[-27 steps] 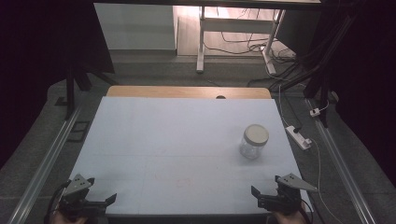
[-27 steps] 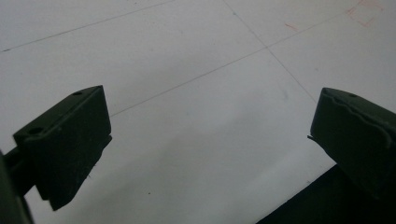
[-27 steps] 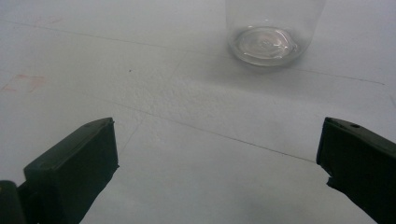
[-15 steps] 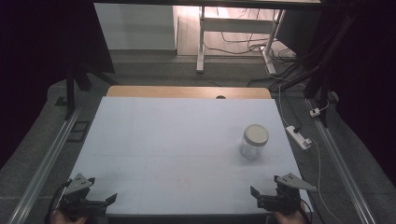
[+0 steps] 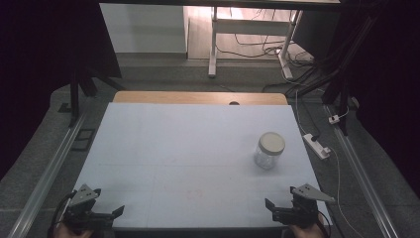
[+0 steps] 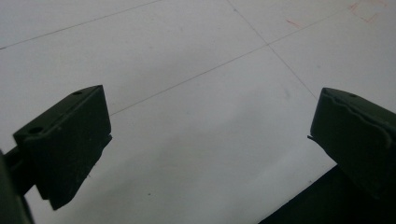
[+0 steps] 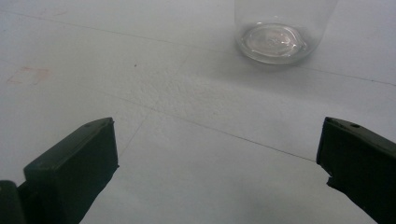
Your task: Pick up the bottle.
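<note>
Waiting at the near edge of the surface (image 5: 198, 148), work not yet begun: left claw (image 5: 106, 215) and right claw (image 5: 277, 210) both resting low by the front rim, well apart from each other, each with jaws spread wide and nothing between them. Confirmed in the left gripper view, with bare white board between the two black jaws, and in the right gripper view, with the same open gap and the glass base of the jar (image 7: 273, 39) standing ahead, slightly right of centre.

Standing upright on the right half of the surface, jar (image 5: 269, 150) clear-walled and capped with a pale lid (image 5: 271, 143), near the right edge, apart from the right claw and far from the left one. Seemingly empty, though hard to tell for sure.

Judged as the approach step, with the jar as the nearest thing to reach for. Next move likely calling for: carrying the right claw forward toward the jar, keeping the jaws wide enough to straddle the glass body, closing gently below the lid to avoid tipping or slipping on smooth glass.
</note>
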Motion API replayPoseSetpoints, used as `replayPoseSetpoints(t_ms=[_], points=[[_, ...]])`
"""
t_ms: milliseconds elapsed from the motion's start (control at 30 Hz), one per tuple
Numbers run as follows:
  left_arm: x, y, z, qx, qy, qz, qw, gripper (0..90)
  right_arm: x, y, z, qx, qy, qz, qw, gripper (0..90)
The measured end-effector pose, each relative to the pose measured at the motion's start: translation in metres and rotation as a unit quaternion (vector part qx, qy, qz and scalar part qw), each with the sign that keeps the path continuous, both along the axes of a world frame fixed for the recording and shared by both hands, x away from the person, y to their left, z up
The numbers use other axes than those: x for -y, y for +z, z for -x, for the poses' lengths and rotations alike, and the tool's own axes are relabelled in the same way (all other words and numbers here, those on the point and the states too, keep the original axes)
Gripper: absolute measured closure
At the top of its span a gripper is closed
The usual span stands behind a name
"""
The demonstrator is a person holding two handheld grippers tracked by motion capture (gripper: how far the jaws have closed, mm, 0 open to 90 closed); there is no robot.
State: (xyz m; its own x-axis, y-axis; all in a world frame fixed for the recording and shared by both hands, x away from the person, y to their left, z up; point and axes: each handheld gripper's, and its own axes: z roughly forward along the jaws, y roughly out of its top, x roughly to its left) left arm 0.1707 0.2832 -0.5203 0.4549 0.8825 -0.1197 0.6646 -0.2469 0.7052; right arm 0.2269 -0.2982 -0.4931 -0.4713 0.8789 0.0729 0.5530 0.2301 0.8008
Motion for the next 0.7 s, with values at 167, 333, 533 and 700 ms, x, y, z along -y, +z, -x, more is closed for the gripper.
replayPoseSetpoints(t_ms=[167,333,533,700], points=[[0.0,0.0,0.0,-0.002,-0.002,0.001,1.0,0.0,-0.001,0.0,0.0,0.001,0.006,0.005,1.0,0.0],[0.0,0.0,0.0,-0.002,-0.003,0.002,1.0,0.0,-0.002,0.006,-0.003,0.016,0.005,0.001,0.9999,0.0],[-0.001,0.0,0.0,-0.002,-0.005,0.004,1.0,0.0,-0.003,0.007,-0.007,0.021,0.011,-0.004,0.9997,0.0],[-0.001,0.0,0.0,-0.002,-0.005,0.007,1.0,0.0,-0.004,0.01,-0.01,0.043,0.013,-0.001,0.999,0.0]])
